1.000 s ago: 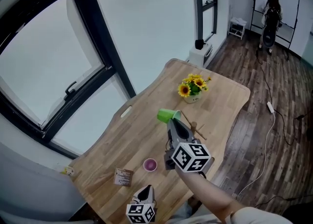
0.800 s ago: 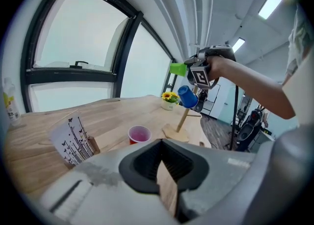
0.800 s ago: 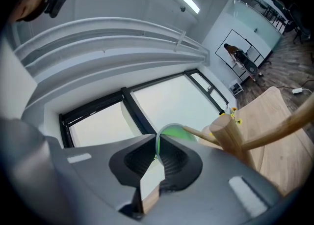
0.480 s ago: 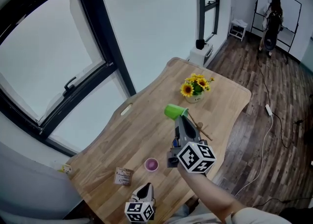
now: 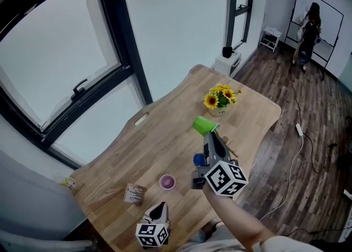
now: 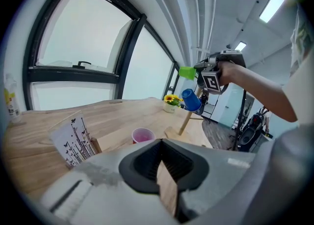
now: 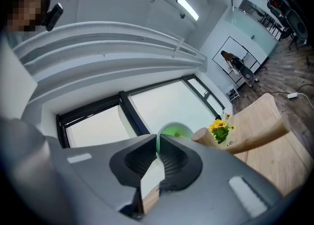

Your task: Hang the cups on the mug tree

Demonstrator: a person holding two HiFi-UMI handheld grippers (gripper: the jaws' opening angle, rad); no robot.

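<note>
My right gripper (image 5: 211, 134) is shut on the rim of a green cup (image 5: 204, 125) and holds it on its side above the table. In the right gripper view the green cup (image 7: 172, 131) sits just past the jaws, beside a wooden arm of the mug tree (image 7: 245, 134). A blue cup (image 5: 198, 160) hangs on the mug tree (image 6: 185, 121), most of which the right gripper hides in the head view. A pink cup (image 5: 166, 181) stands upright on the table. My left gripper (image 5: 159, 208) rests low near the table's front edge, shut and empty.
A pot of sunflowers (image 5: 220, 98) stands at the far end of the wooden table (image 5: 159, 135). A printed card in a wooden holder (image 5: 133, 193) sits left of the pink cup. Large windows run along the left; a person stands far off by a whiteboard (image 5: 308, 22).
My right gripper has carried the green cup to the right and toward the sunflowers. The blue cup now shows beside it. The left gripper has stayed put.
</note>
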